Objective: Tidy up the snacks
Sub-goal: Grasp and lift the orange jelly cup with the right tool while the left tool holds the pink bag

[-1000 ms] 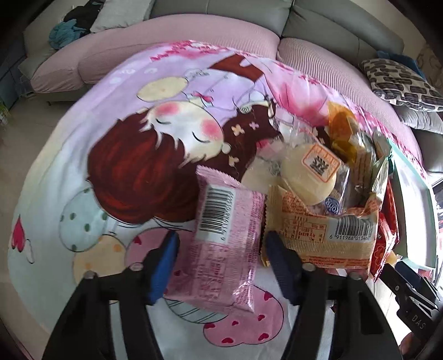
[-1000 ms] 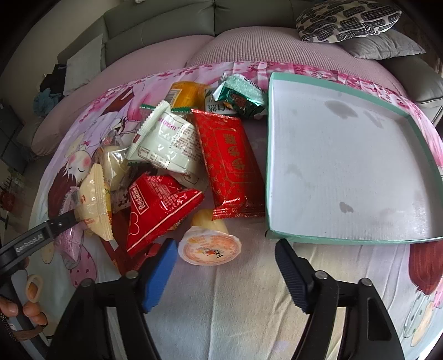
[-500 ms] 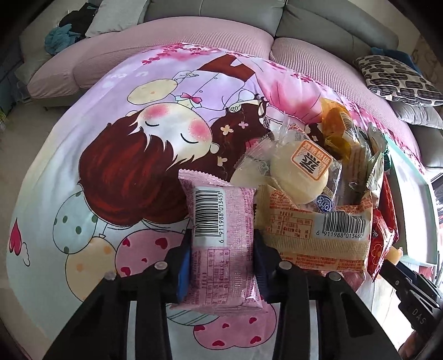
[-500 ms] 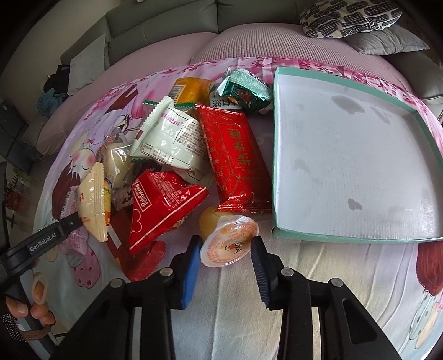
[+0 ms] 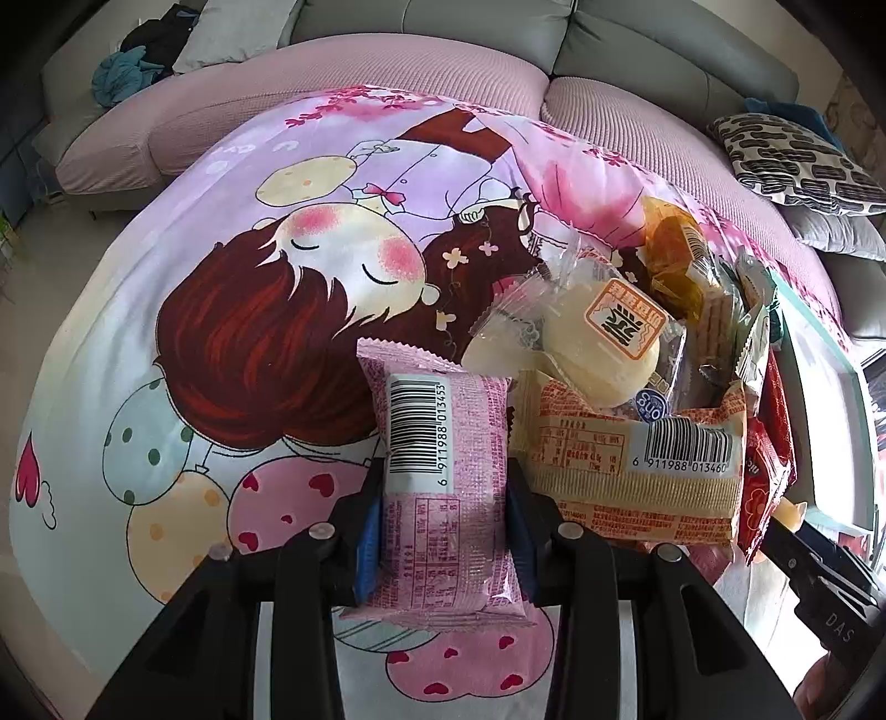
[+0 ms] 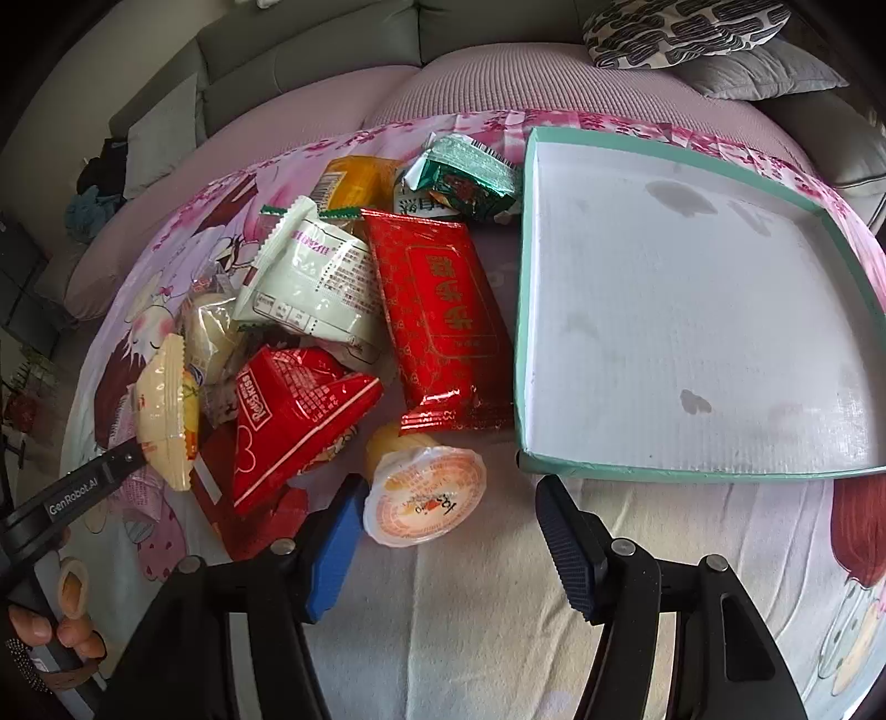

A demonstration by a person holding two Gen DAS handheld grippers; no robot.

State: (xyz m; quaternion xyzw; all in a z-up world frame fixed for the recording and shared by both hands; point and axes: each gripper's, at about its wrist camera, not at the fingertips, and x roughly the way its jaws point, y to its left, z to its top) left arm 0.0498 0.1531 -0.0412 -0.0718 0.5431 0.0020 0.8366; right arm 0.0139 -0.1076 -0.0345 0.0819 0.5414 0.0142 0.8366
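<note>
My left gripper (image 5: 446, 518) is shut on a pink snack packet (image 5: 443, 482) with a barcode, which rests on the cartoon blanket (image 5: 221, 277). To its right lie an orange wafer packet (image 5: 631, 471) and a round bun in clear wrap (image 5: 598, 343). My right gripper (image 6: 443, 531) is open; a jelly cup (image 6: 423, 501) on its side lies between the fingers, against the left blue pad (image 6: 332, 545). A pile of snacks sits beyond it: a red triangular packet (image 6: 293, 421), a long red packet (image 6: 443, 315), a white packet (image 6: 310, 277). The teal-rimmed empty tray (image 6: 686, 332) lies to the right.
A green packet (image 6: 470, 177) and an orange one (image 6: 360, 180) lie at the far side of the pile. A grey sofa (image 5: 664, 50) with a patterned cushion (image 6: 681, 22) curves behind. The other gripper's arm (image 6: 72, 493) reaches in at the left, a yellow wafer packet (image 6: 166, 410) above it.
My left gripper closed on the pink packet. My right gripper closed in around the jelly cup, then opened wide again; the cup tipped onto its side.
</note>
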